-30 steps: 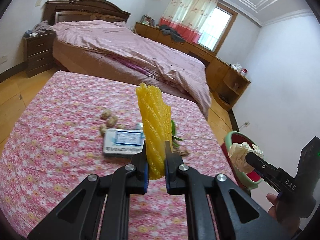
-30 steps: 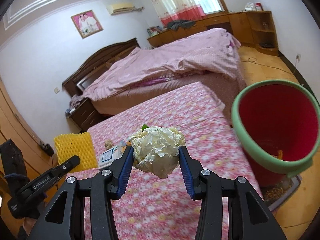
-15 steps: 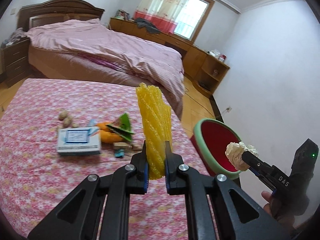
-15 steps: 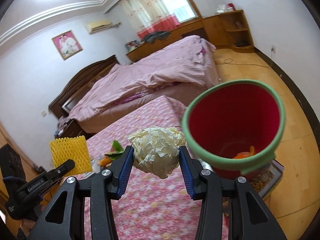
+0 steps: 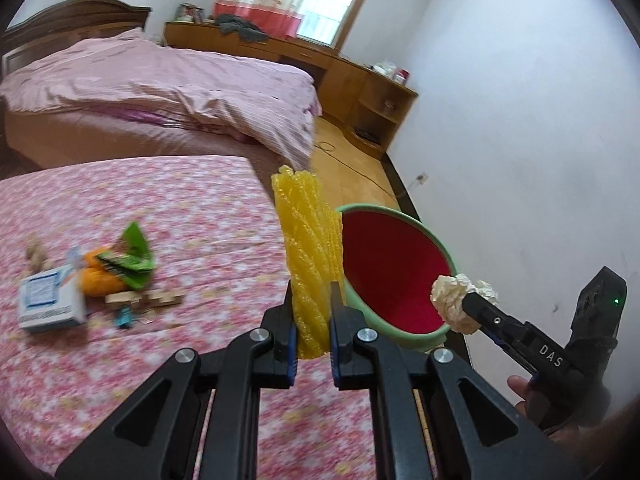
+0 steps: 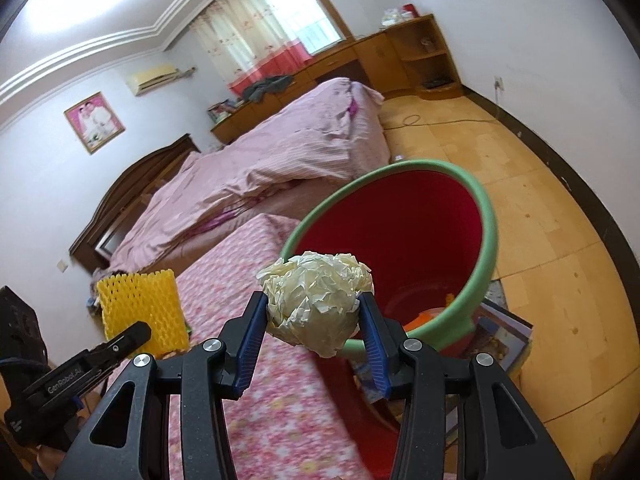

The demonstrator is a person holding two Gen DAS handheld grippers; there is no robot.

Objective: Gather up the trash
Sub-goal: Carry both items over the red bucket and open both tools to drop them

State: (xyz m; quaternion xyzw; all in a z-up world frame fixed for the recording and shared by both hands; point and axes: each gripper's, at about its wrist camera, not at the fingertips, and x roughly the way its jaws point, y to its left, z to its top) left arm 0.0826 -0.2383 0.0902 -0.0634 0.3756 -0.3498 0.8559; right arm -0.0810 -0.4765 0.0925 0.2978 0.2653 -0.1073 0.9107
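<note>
Left wrist, tongs (image 5: pixel 311 312) pinching yellow foam mesh (image 5: pixel 310 240), right tongs (image 6: pixel 316 322) gripping crumpled paper ball (image 6: pixel 318 300)

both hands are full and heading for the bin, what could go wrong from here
1. The paper ball sits at the near rim of the bin, not clearly over its mouth; let go now, it might land on the floor.
2. The yellow foam net stands tall in the left gripper and could catch the rim.
3. The right gripper is close to the left, so they might bump.

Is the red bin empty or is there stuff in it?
Not empty. The right wrist view shows orange scraps lying at the bottom of the red bin.
</note>
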